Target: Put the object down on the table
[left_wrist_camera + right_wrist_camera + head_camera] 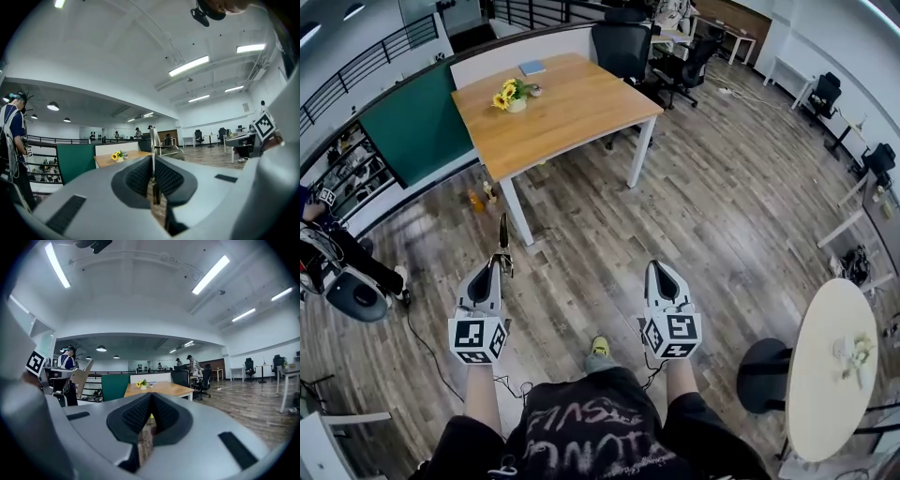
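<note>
Left tool (495,269) clamped on the thin object (502,236), right tool (657,269) pinched shut, empty. Surface (581,103) well ahead: I'd carry level, then lower gently.

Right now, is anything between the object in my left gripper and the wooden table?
Nothing visible: only open floor separates the slim metal object in the left gripper from the wooden table.
</note>
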Action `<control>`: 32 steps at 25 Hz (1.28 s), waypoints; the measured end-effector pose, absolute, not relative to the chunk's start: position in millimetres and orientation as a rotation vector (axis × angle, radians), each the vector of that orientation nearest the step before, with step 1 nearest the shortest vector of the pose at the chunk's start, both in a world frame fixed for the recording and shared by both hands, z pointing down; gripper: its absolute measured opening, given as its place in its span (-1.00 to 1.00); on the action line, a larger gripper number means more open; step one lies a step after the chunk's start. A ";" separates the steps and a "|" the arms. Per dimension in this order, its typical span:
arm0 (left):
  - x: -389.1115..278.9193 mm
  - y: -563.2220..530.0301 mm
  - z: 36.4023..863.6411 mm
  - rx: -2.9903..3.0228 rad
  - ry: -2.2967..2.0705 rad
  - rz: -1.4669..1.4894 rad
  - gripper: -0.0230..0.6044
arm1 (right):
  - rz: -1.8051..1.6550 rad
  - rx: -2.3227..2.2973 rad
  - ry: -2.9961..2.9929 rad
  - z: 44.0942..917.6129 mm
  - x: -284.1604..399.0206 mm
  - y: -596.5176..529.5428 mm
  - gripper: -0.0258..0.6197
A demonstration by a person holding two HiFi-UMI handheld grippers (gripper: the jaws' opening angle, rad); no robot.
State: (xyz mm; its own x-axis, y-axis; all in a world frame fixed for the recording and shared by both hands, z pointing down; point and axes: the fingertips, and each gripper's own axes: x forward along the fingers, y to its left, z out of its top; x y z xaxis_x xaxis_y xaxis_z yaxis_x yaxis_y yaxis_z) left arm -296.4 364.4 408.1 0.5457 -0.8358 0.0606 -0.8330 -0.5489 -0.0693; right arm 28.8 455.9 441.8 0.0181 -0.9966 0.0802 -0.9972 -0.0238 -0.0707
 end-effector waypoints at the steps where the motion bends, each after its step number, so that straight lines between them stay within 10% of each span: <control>1: -289.4 353.3 408.5 -2.736 1.479 -0.138 -0.88 | 0.172 2.232 -2.196 441.7 34.7 444.7 -0.91; 32: -178.5 74.7 436.6 -2.762 1.526 -0.167 -0.88 | 0.175 2.202 -2.254 456.8 135.8 167.4 -0.91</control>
